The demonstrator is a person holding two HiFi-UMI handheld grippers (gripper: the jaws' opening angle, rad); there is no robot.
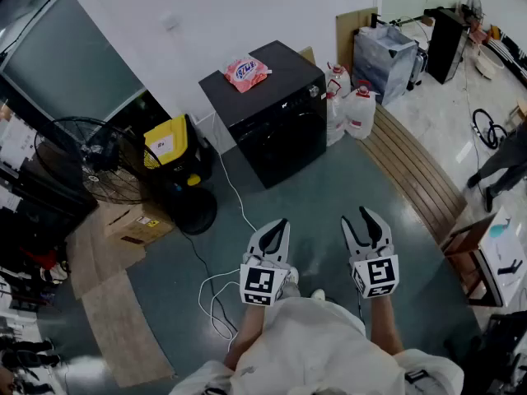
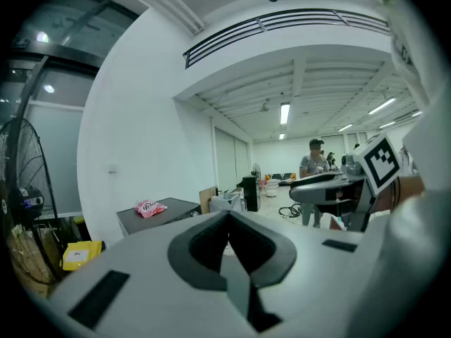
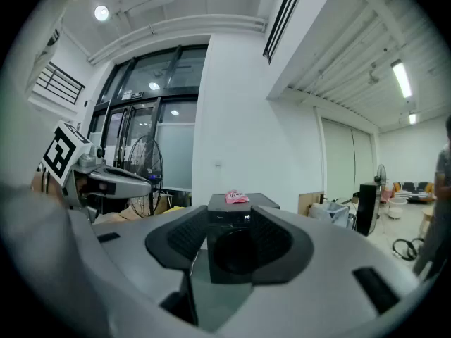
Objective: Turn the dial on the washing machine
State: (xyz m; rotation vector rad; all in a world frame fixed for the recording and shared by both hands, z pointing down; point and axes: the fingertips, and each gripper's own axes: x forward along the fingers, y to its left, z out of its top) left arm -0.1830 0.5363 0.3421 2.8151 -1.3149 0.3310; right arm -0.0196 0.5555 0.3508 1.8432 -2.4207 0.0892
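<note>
Against a white wall (image 1: 222, 15) at the far side of a grey-green floor (image 1: 329, 188) stood a black washer (image 1: 280, 113), its front facing the viewer. A pink packet (image 1: 247, 72) lay on its top. The dial (image 1: 313, 91) showed only as a small pale knob at the upper right corner of the front, too small to read.

Just right of the washer stood white jugs (image 1: 350, 105) with red caps, and behind them a grey bag (image 1: 383, 56). Wooden slats (image 1: 412, 171) ran along the floor on that side. Left of the washer were a yellow machine (image 1: 169, 146), a large round fan (image 1: 99, 159) and a cardboard box (image 1: 136, 225). A white cable (image 1: 218, 290) trailed from near the washer and coiled on the floor by the viewer's feet. Further back in the room a person (image 2: 313, 164) stood.

Both tools were held side by side, pointing roughly level toward the washer and well apart from it. The left tool (image 1: 282, 223) had its jaws closed tip to tip with nothing between them, as its own view (image 2: 229, 217) showed. The right tool (image 1: 366, 214) had its jaws a narrow gap apart and empty. In its own view (image 3: 231, 213) the distant washer (image 3: 236, 241) appeared through that gap. Neither tool touched anything.
</note>
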